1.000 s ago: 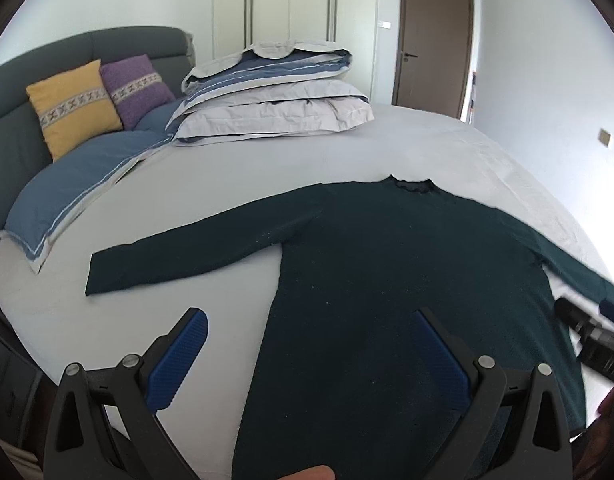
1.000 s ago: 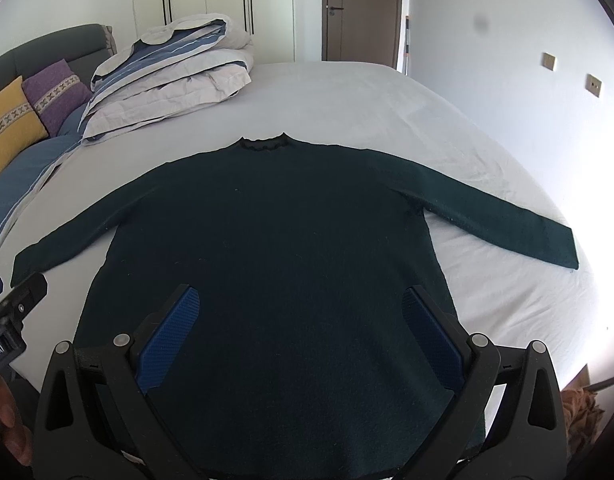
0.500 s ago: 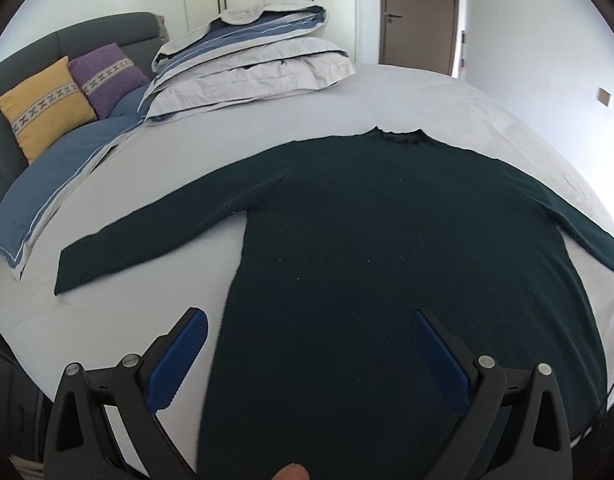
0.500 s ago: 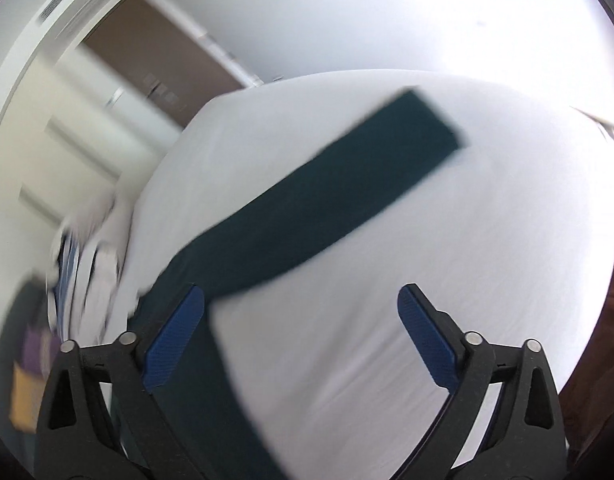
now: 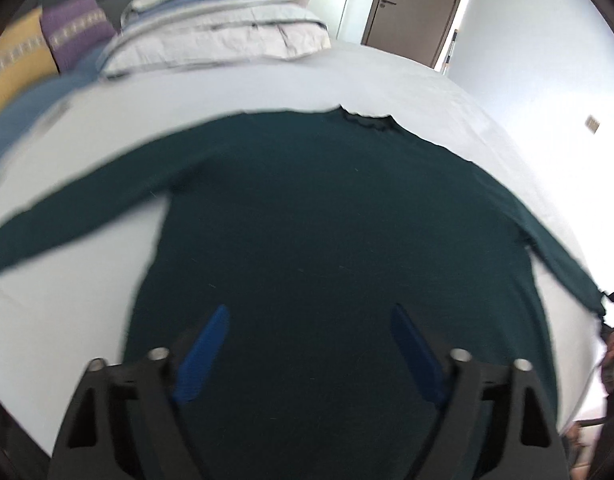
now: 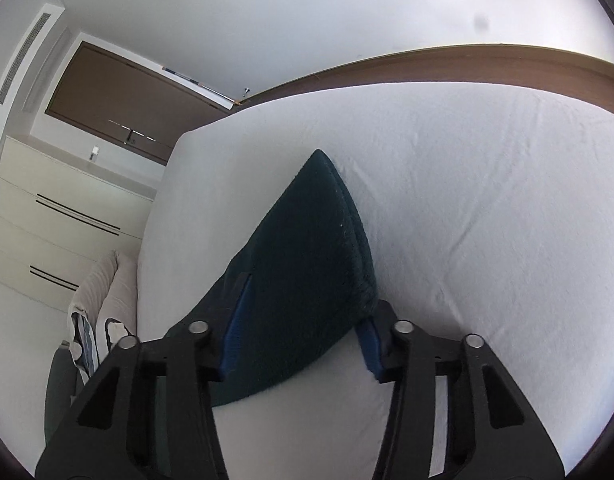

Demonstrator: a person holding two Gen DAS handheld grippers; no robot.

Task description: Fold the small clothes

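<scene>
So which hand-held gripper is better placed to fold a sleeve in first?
The right hand-held gripper: its jaws have just been closing on the sleeve cuff. The left hand-held gripper hovers open over the sweater body.

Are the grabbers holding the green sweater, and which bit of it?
The right gripper pinches the green sweater by its sleeve end, its jaws having just closed. The left gripper holds nothing.

Sweater (image 5: 307,220) flat on bed (image 5: 387,80)
</scene>
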